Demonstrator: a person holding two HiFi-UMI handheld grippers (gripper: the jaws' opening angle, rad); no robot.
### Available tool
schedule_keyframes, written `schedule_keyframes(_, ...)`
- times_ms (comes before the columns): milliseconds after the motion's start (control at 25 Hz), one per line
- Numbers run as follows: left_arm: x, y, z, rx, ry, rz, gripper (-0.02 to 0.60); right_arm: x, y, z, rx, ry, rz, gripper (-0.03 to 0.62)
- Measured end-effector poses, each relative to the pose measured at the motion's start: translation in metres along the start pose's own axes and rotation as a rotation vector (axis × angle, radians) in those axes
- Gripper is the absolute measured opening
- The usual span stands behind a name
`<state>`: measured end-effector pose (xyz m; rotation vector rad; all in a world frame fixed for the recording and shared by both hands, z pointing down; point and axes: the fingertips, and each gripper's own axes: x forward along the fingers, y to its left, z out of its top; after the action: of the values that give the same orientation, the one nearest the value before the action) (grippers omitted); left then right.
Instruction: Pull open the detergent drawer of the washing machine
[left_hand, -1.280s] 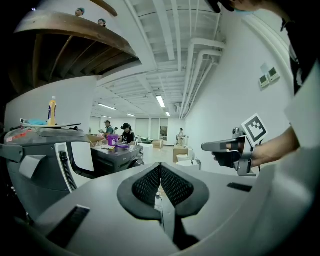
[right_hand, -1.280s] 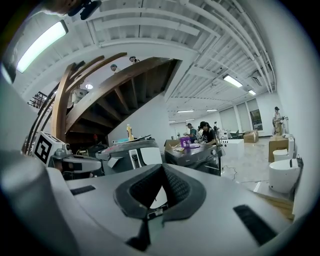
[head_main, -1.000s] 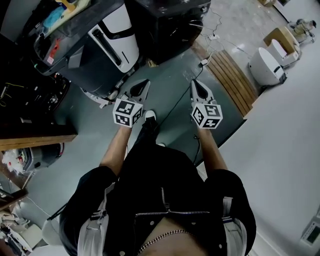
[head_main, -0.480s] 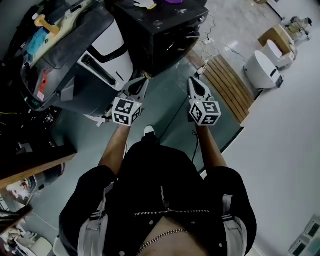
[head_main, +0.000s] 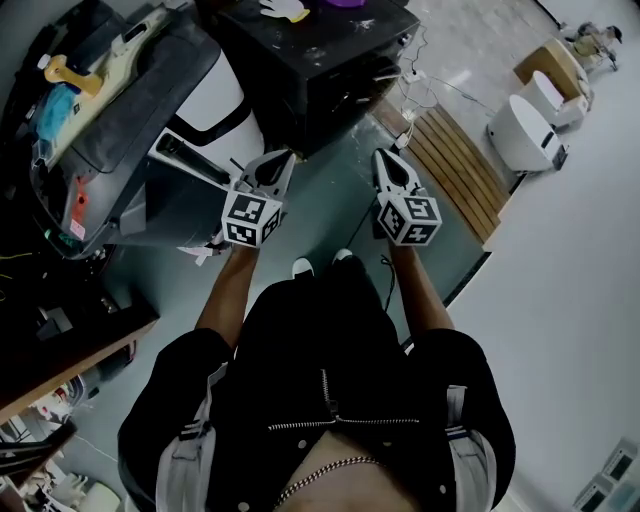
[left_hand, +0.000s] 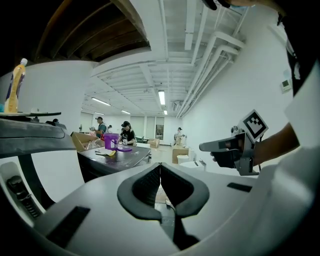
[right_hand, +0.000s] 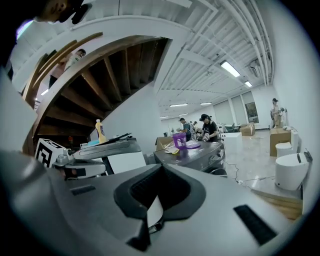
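Washing machine (head_main: 140, 140), grey-topped with a white front, fills the 10 o'clock part of the head view. Its top is crowded with clutter, an upright yellow bottle (left_hand: 15, 82) among it. Its detergent drawer cannot be picked out in any view.

Both tongs are held out in front of the person, side by side and apart from each other, each with its marker cube (head_main: 250, 220) nearest the hand. The left tongs (head_main: 288, 160) point toward 12 o'clock, their tips close to the washing machine's near corner but not touching it. In the left gripper view their jaws are pressed together with nothing between them, and the machine sits off at 9 o'clock. The right tongs (head_main: 384, 160) lie at 3 o'clock of the left ones, over the grey-green floor (head_main: 330, 200). The right gripper view shows their jaws pressed together too, holding nothing.

At 12 o'clock beyond both tips stands a black worktop (head_main: 320, 60) with a purple bucket (right_hand: 180, 139) on it. People stand behind it, far back in the room. A wooden slatted platform (head_main: 455, 160) lies on the floor at 2 o'clock, with a white appliance (head_main: 525, 130) just past it. The person's white shoes (head_main: 303, 267) show below the tongs at 6 o'clock.
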<state>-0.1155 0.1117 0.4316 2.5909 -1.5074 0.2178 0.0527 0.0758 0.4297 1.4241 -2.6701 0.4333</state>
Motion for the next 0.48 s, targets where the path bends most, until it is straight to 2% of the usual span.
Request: schedule_keyframes(480, 0.061, 0.033, 0.006, 0.0, 0.008, -0.004, 0.02, 0.067, -0.036, 0.01, 0.02, 0.017, 0.011, 0.006)
